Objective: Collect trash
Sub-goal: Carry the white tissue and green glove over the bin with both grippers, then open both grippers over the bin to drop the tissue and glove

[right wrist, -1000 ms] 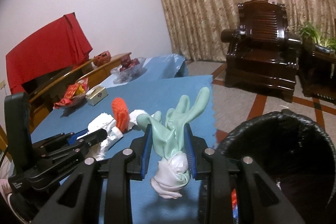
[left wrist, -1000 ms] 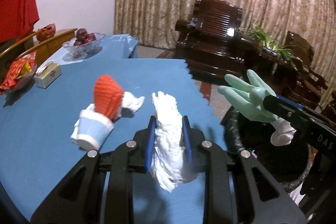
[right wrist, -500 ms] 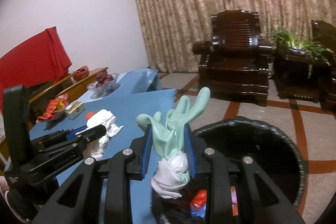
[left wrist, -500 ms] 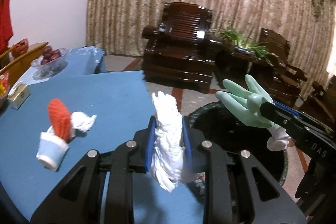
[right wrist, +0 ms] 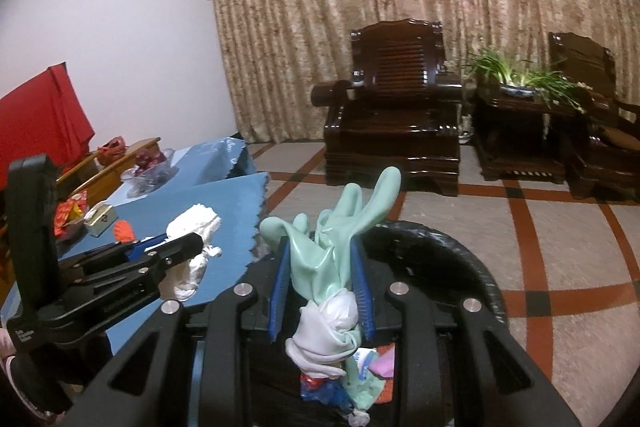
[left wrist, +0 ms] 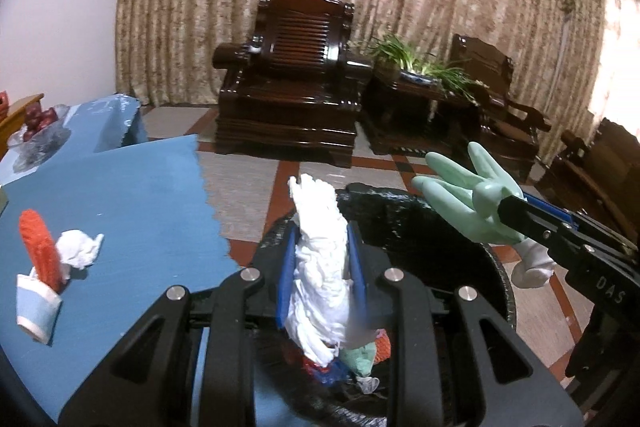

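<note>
Both loads hang over the black bin: left gripper clamps the white tissue wad, right gripper pinches the green glove. Centre both over the opening, then let go.

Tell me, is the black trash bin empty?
No, the black round trash bin already holds colourful scraps at its bottom, seen below the mint green rubber glove.
</note>
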{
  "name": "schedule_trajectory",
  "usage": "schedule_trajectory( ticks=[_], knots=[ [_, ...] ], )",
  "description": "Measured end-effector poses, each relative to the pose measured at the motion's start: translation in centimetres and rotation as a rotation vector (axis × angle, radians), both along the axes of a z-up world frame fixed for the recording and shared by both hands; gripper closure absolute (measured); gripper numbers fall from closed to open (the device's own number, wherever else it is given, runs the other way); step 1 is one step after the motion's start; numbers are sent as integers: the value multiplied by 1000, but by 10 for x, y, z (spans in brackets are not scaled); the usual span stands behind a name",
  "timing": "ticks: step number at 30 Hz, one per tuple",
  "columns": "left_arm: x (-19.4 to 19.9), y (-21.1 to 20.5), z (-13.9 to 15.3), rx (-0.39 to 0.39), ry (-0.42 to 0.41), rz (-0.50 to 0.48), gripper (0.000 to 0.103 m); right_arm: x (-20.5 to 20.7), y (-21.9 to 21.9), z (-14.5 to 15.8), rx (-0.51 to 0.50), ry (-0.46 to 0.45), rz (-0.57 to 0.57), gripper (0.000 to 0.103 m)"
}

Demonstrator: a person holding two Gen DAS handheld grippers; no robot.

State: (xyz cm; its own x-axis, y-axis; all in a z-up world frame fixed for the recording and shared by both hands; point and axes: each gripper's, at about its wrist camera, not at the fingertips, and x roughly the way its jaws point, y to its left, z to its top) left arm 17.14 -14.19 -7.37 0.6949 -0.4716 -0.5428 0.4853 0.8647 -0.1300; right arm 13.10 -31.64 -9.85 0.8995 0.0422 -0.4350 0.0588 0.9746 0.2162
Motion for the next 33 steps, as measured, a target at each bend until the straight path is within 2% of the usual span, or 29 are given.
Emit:
schedule_trajectory(
  ticks=[19, 21, 22, 23, 26, 27, 29, 30, 31, 33],
  knots=[
    [18, -40, -25, 6, 49, -75, 79, -2, -37, -35, 26, 80, -72, 74],
    [19, -41, -26, 3, 51, -77, 76, -1, -37, -36, 25, 89, -82, 74],
    [18, -41, -26, 2, 51, -77, 73, -1, -38, -37, 24, 94, -86, 74],
    [19, -41, -26, -2, 54, -76, 64, -1, -39, -38, 23, 98, -93, 74],
    [21, -39, -24, -22, 54, -71, 41, -3, -42, -39, 25, 93, -111, 52],
    [20, -38, -23, -25, 49, -72, 39, -3, -42, -38, 21, 91, -116, 45],
    [20, -37, -22, -22, 44, -68, 33, -3, -41, -37, 11, 90, -122, 42],
    [20, -35, -22, -23, 42, -63, 31, -3, -41, -37, 10, 91, -127, 36],
    [19, -32, -21, -26, 42, -60, 29, -4, -41, -36, 7, 89, -140, 23],
    [19, -25, -19, -29, 37, -40, 23, -6, -40, -33, -11, 71, -173, 10]
  ],
)
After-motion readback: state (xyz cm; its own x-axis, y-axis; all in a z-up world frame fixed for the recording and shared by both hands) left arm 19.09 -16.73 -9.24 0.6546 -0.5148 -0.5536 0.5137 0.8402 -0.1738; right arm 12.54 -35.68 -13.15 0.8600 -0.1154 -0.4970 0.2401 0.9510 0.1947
